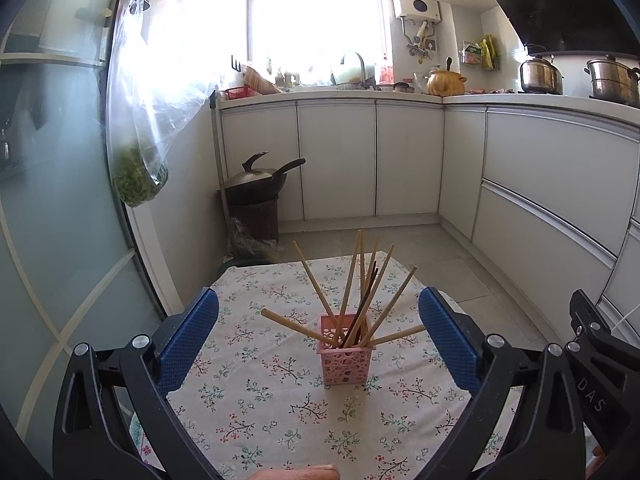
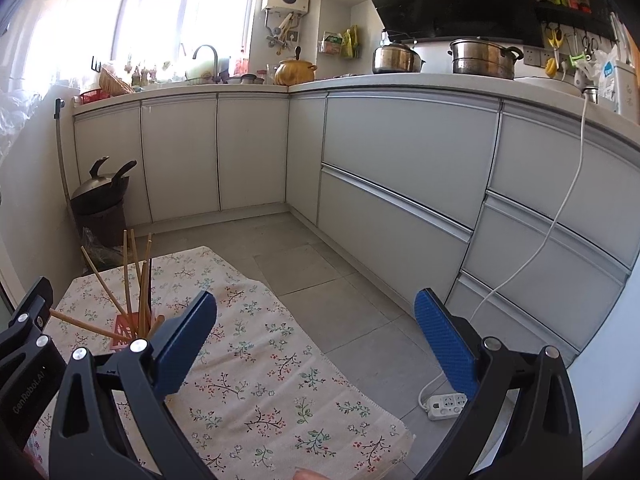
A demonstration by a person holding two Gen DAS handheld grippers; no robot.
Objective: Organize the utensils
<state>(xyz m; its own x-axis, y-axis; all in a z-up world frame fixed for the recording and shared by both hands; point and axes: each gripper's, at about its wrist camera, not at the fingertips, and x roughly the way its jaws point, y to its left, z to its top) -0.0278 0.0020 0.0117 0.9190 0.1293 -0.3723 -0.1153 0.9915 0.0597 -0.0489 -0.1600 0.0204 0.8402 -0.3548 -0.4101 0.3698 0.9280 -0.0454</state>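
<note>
- The pink holder (image 1: 347, 350) stands upright on the floral tablecloth (image 1: 256, 400), straight ahead of the left gripper (image 1: 319, 336) and between the lines of its two fingers, touching neither.
- Chopsticks (image 1: 352, 284) fan out of the holder; one low tip ends just beside the right-hand blue pad (image 1: 448, 340).
- Left gripper: fingers spread wide, holding nothing, bare cloth between it and the holder.
- Right gripper (image 2: 316, 340): spread wide and empty, aimed past the cloth's right edge (image 2: 320, 352) over grey floor (image 2: 360, 280); the holder (image 2: 122, 330) sits to its left, partly hidden behind the left finger.
- White cabinets (image 2: 400, 168) stand well beyond both grippers.
</note>
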